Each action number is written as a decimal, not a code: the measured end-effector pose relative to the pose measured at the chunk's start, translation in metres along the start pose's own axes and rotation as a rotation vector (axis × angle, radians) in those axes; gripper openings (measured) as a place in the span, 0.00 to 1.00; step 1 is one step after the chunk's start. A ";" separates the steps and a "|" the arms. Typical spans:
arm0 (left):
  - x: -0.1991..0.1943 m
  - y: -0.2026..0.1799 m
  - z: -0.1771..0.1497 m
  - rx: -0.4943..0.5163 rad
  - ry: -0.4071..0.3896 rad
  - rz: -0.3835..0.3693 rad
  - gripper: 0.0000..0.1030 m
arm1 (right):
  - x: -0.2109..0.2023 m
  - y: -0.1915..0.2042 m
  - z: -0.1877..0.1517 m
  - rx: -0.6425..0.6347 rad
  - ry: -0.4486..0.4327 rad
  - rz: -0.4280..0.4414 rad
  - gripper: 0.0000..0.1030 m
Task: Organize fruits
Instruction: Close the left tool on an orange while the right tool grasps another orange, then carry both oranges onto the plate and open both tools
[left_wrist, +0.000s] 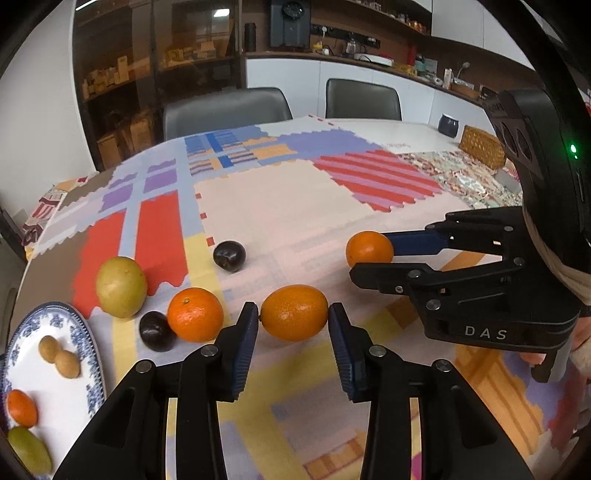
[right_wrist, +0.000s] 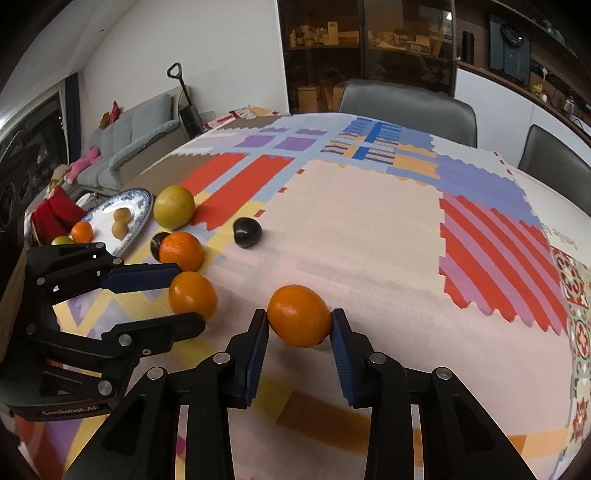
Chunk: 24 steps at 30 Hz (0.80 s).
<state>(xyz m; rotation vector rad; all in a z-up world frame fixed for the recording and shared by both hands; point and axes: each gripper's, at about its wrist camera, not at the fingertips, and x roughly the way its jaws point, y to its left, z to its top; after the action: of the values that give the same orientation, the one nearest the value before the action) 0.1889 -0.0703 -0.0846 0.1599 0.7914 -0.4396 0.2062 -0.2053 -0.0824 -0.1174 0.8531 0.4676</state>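
My left gripper (left_wrist: 293, 319) is shut on an orange (left_wrist: 294, 312), low over the patterned tablecloth; the same orange shows in the right wrist view (right_wrist: 192, 295) between the left gripper's fingers (right_wrist: 147, 280). My right gripper (right_wrist: 300, 323) is shut on another orange (right_wrist: 299, 320), also seen in the left wrist view (left_wrist: 369, 249). A third orange (left_wrist: 195, 314), two dark plums (left_wrist: 229, 256) (left_wrist: 157, 330) and a yellow-green fruit (left_wrist: 121, 287) lie on the cloth. A blue-and-white plate (left_wrist: 83, 332) at the left holds small brown fruits (left_wrist: 59, 356), a small orange (left_wrist: 22, 408) and a green fruit (left_wrist: 29, 450).
Grey chairs (left_wrist: 225, 109) stand at the table's far side. A woven basket (left_wrist: 482, 146) and a dark jar (left_wrist: 448, 124) sit at the far right. A red cloth item (right_wrist: 55, 214) lies beyond the plate at the table's left edge.
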 end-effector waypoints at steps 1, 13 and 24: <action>-0.004 -0.001 0.000 -0.002 -0.009 -0.002 0.37 | -0.004 0.002 0.000 0.002 -0.007 -0.002 0.34; -0.064 -0.006 -0.003 -0.020 -0.103 0.032 0.37 | -0.057 0.029 -0.005 0.051 -0.097 0.016 0.34; -0.111 0.000 -0.025 -0.058 -0.146 0.114 0.37 | -0.094 0.067 -0.010 0.061 -0.161 0.031 0.34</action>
<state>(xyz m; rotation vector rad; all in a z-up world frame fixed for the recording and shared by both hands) 0.1044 -0.0275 -0.0225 0.1172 0.6478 -0.3160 0.1163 -0.1811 -0.0126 -0.0103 0.7112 0.4735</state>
